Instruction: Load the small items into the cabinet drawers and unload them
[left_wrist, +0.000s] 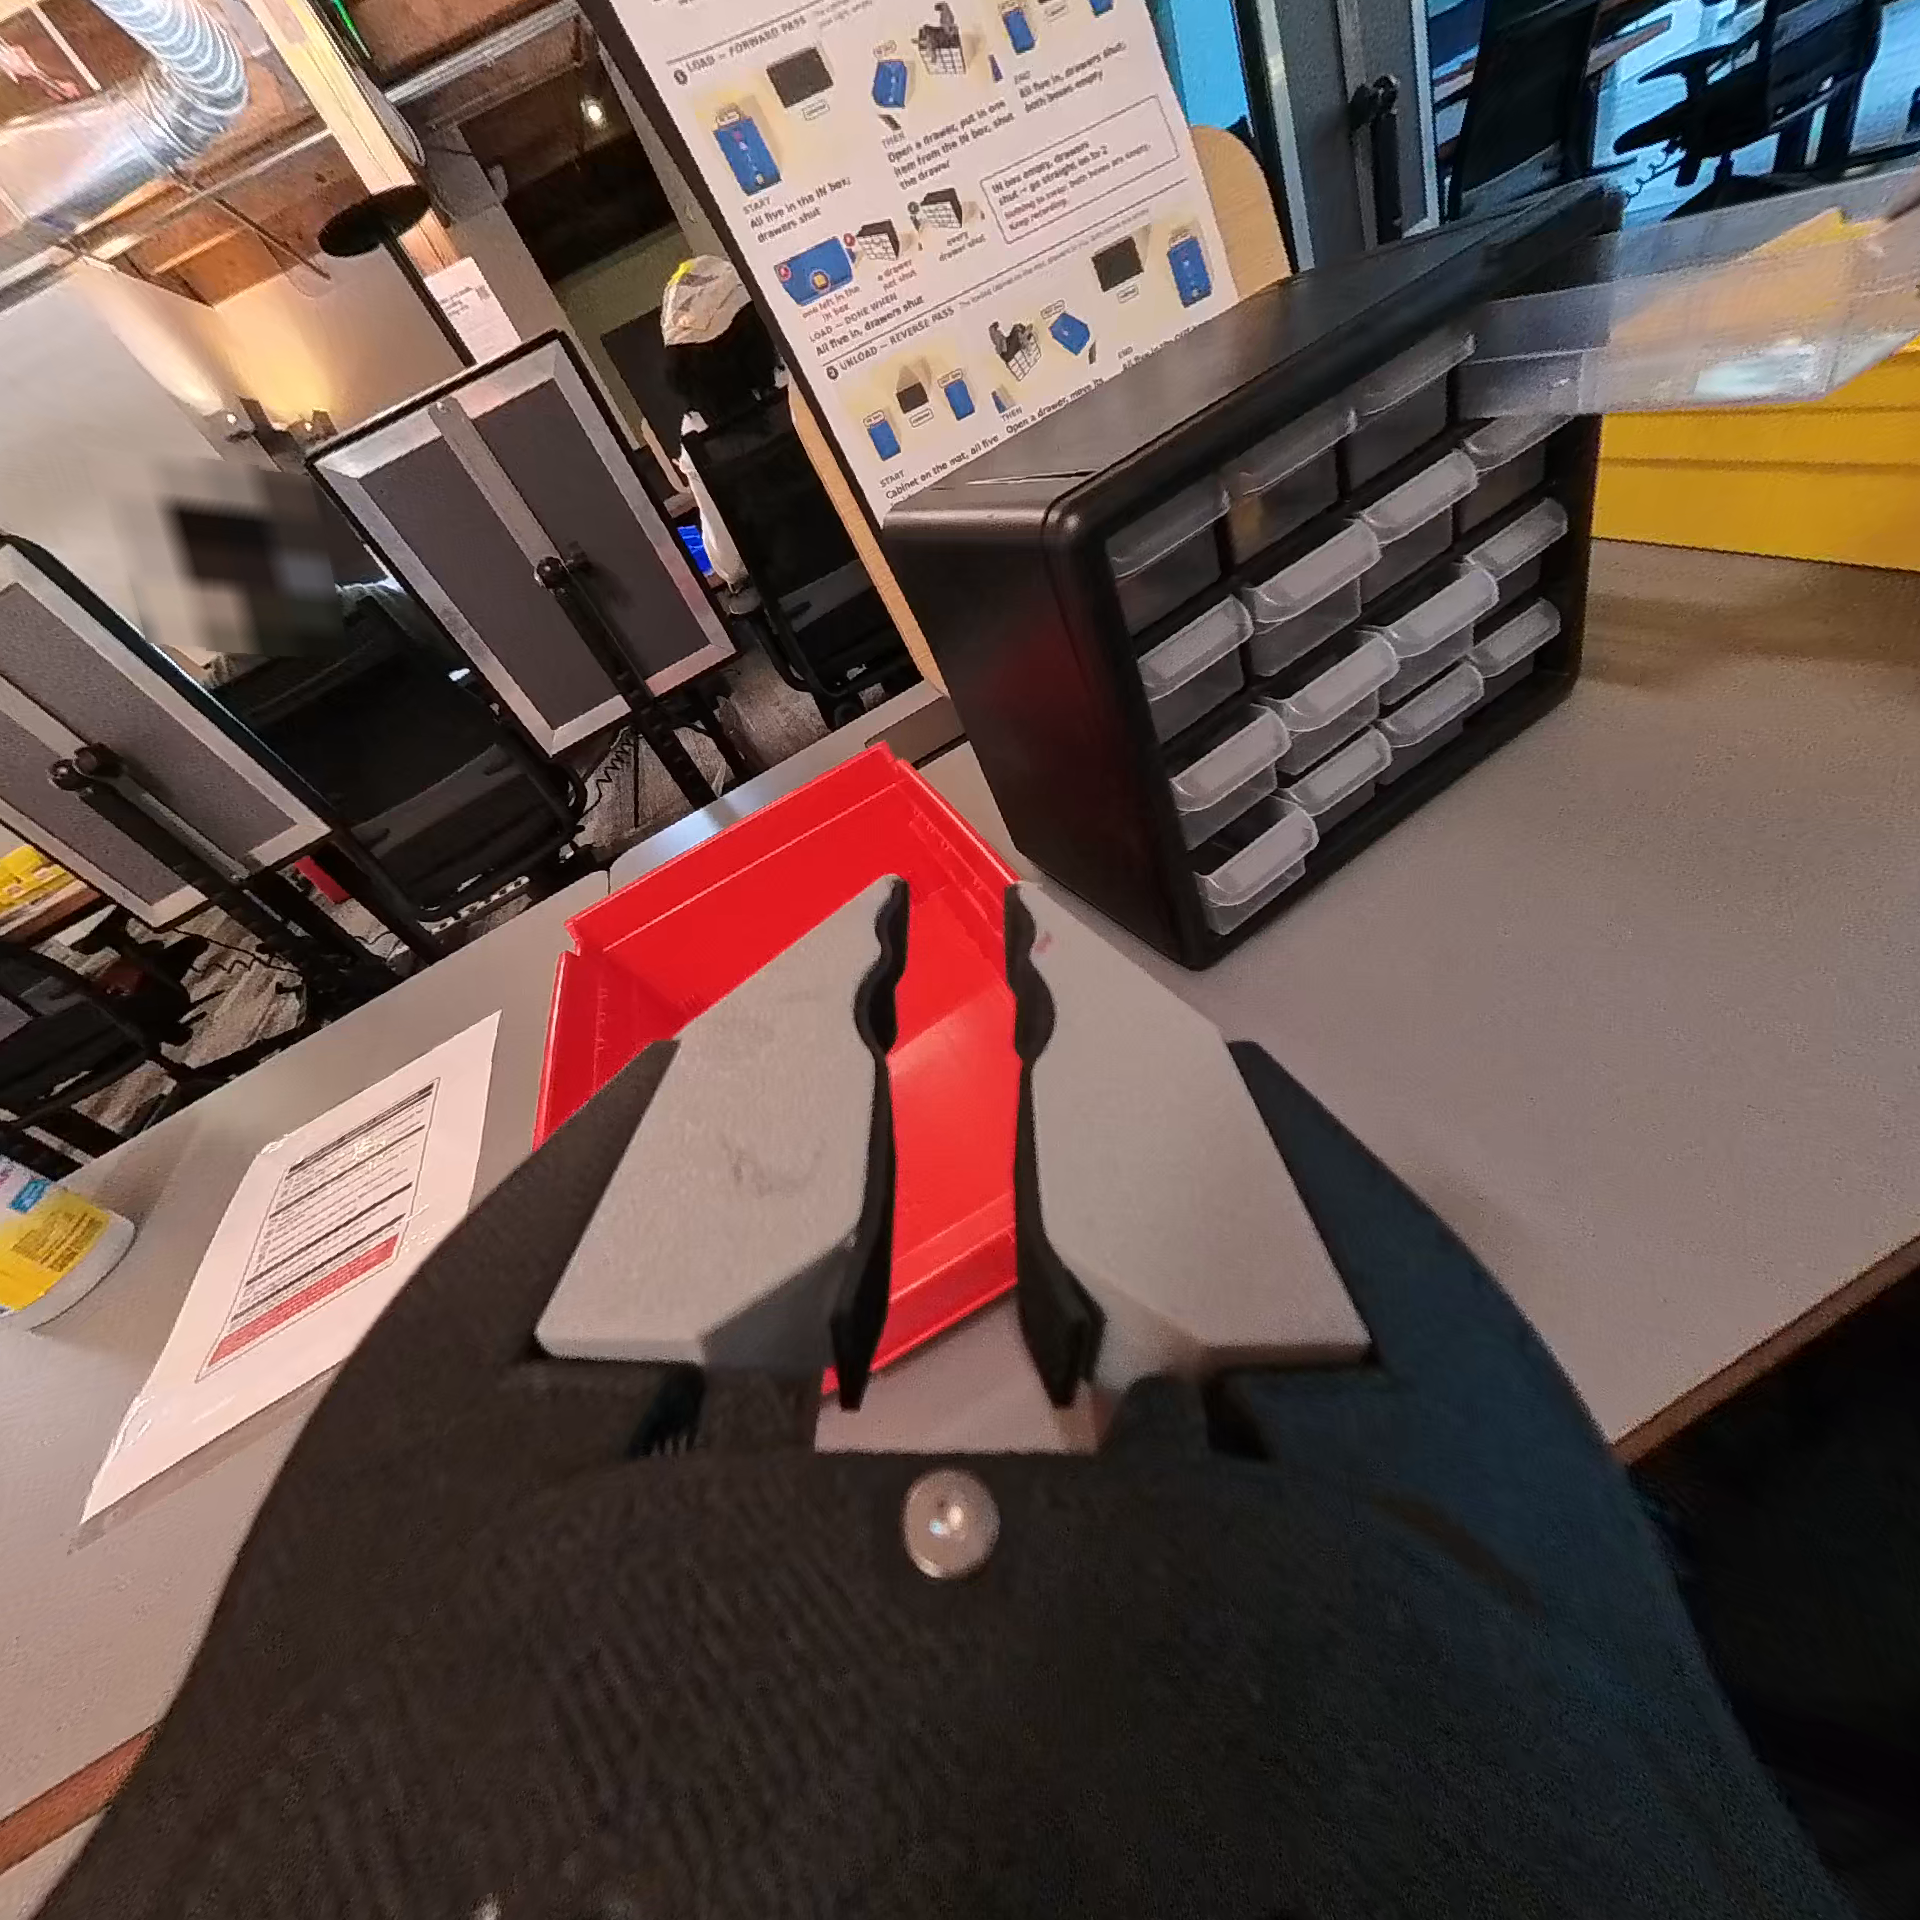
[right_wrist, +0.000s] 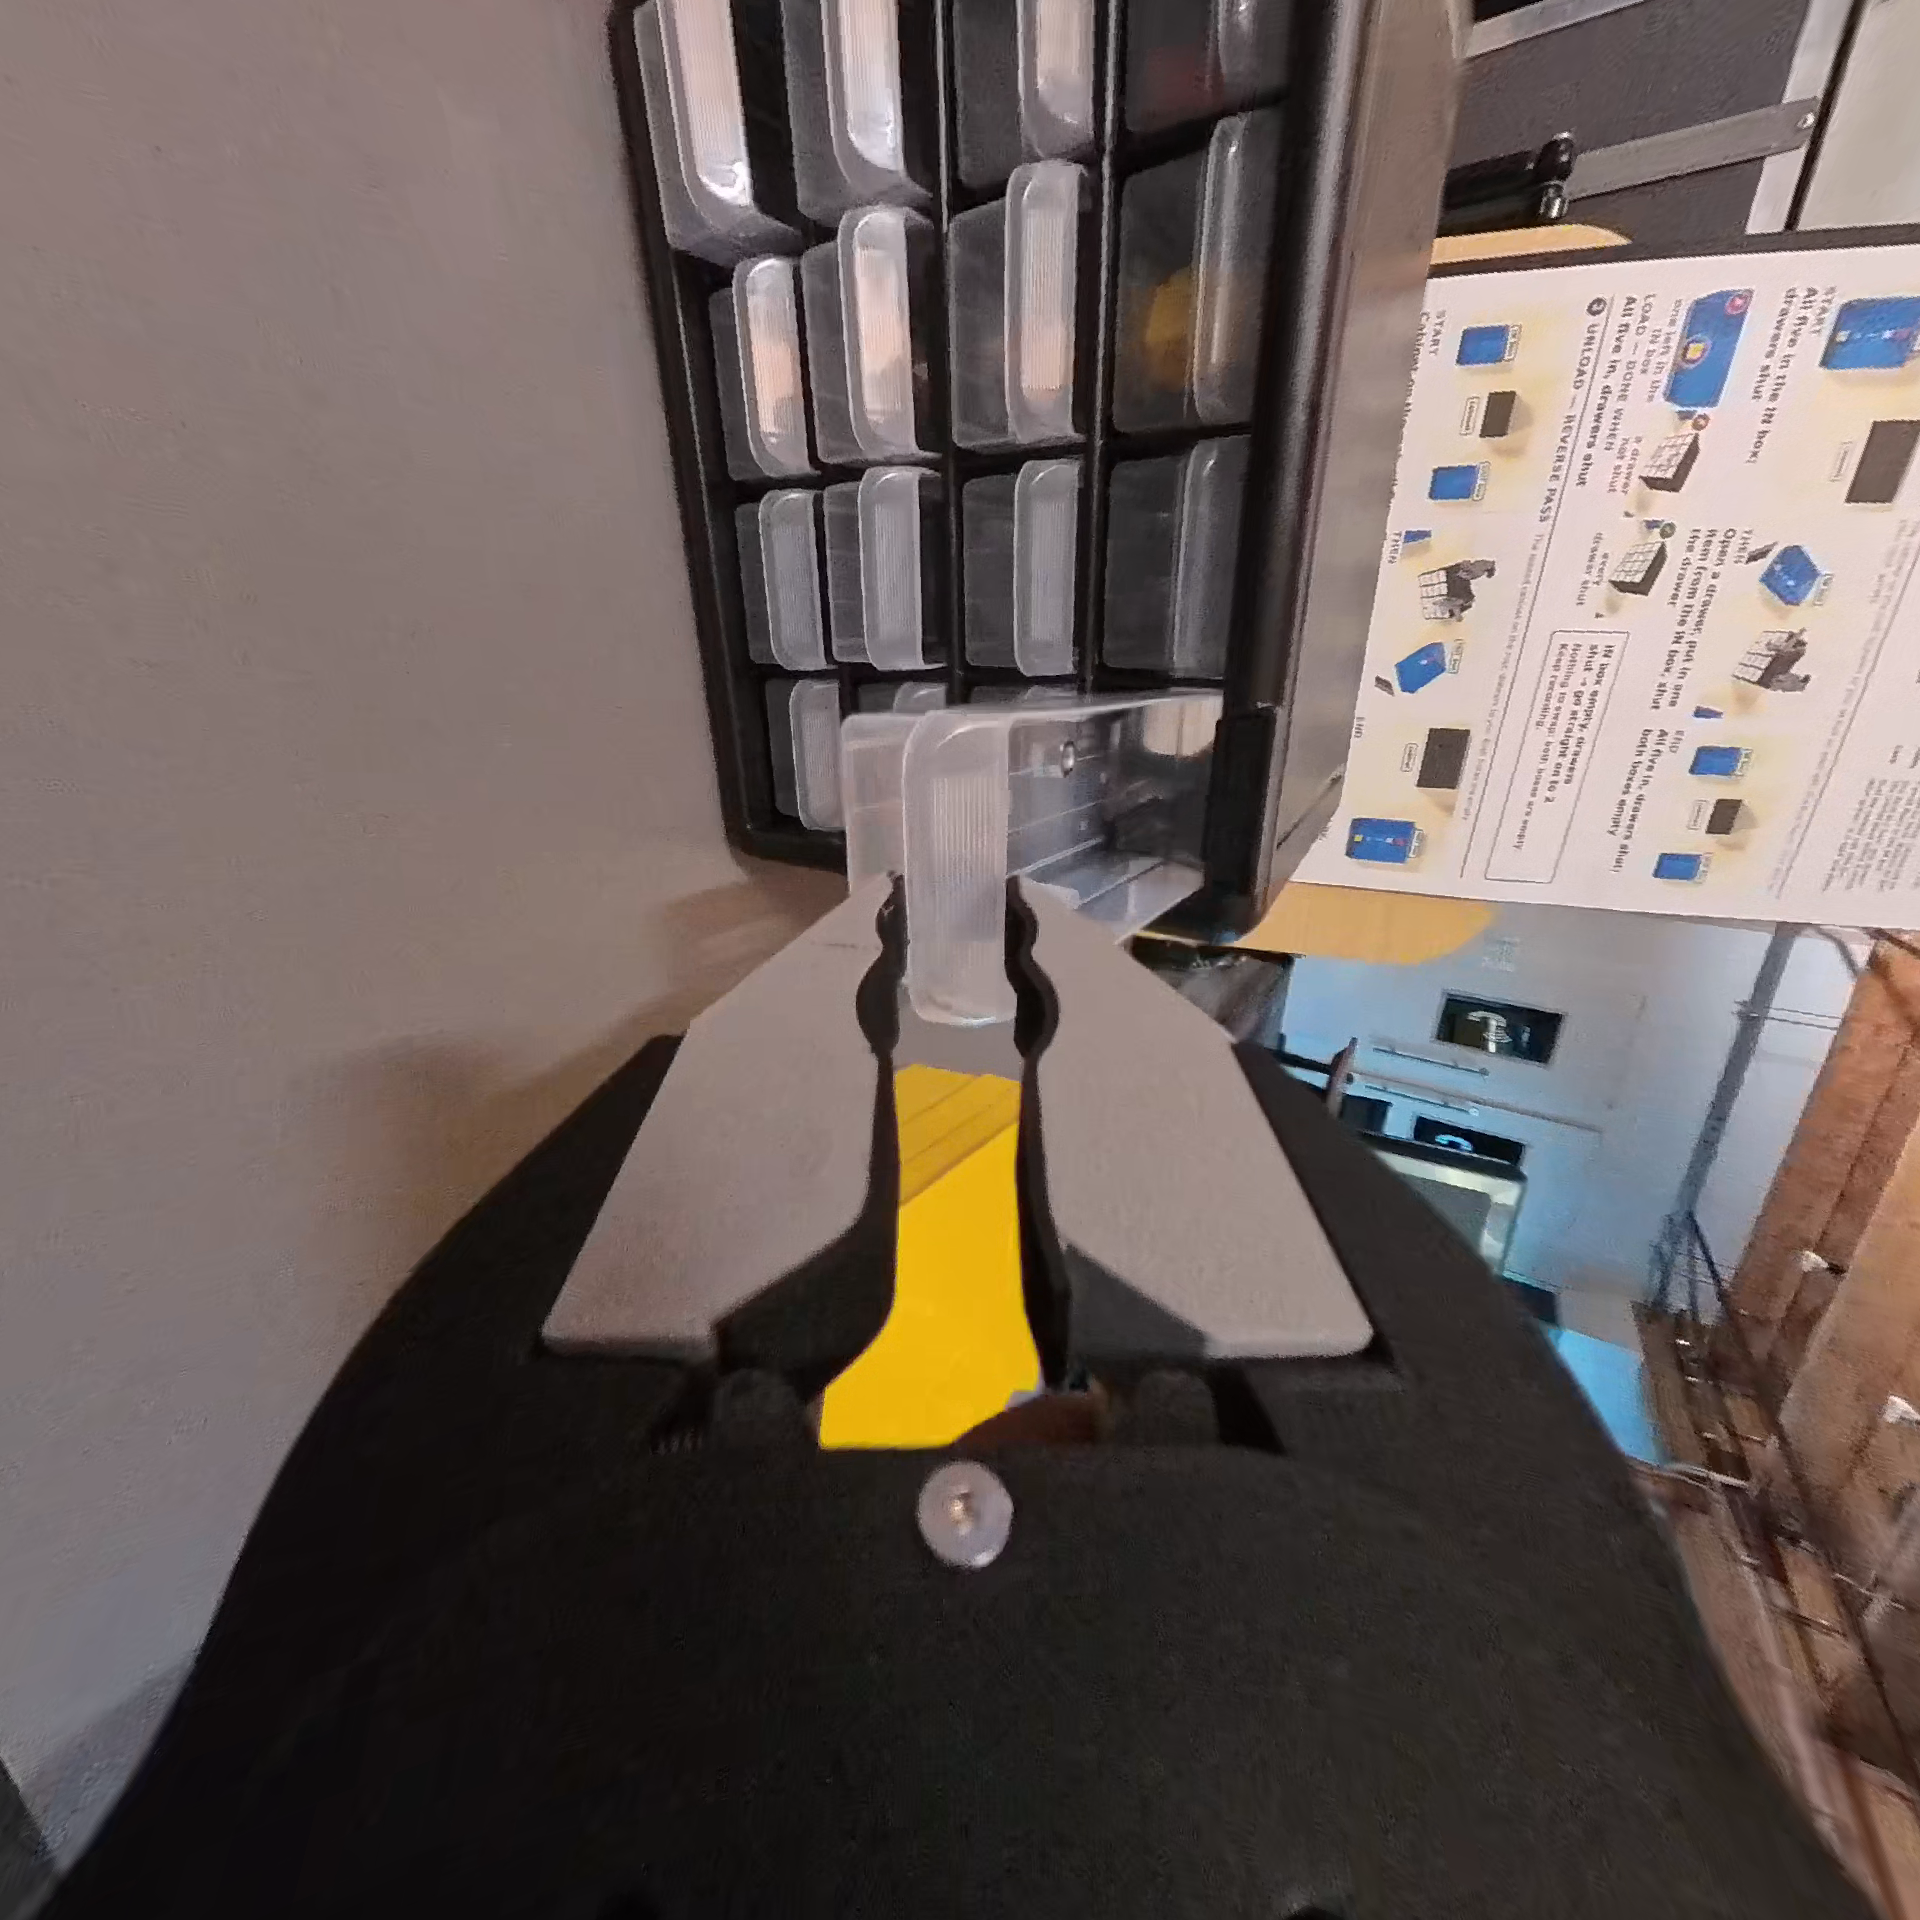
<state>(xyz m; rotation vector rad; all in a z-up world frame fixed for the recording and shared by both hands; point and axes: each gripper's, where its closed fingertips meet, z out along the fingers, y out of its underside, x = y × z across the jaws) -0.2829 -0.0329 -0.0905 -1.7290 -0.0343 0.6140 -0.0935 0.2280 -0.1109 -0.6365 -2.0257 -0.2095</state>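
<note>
The right gripper (right_wrist: 954, 940) is clenched on the clear handle tab (right_wrist: 956, 894) of a pulled-out drawer (right_wrist: 1101, 800), whose long axis runs straight from the fingers back into the black drawer cabinet (right_wrist: 1340, 416). The left gripper (left_wrist: 956, 935), released and empty, hovers over the red bin (left_wrist: 665, 935), farther from that drawer.

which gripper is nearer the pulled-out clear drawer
Right. The right gripper has the clear drawer's front tab between its fingertips. The left gripper hangs over the red bin, well away from it.
</note>
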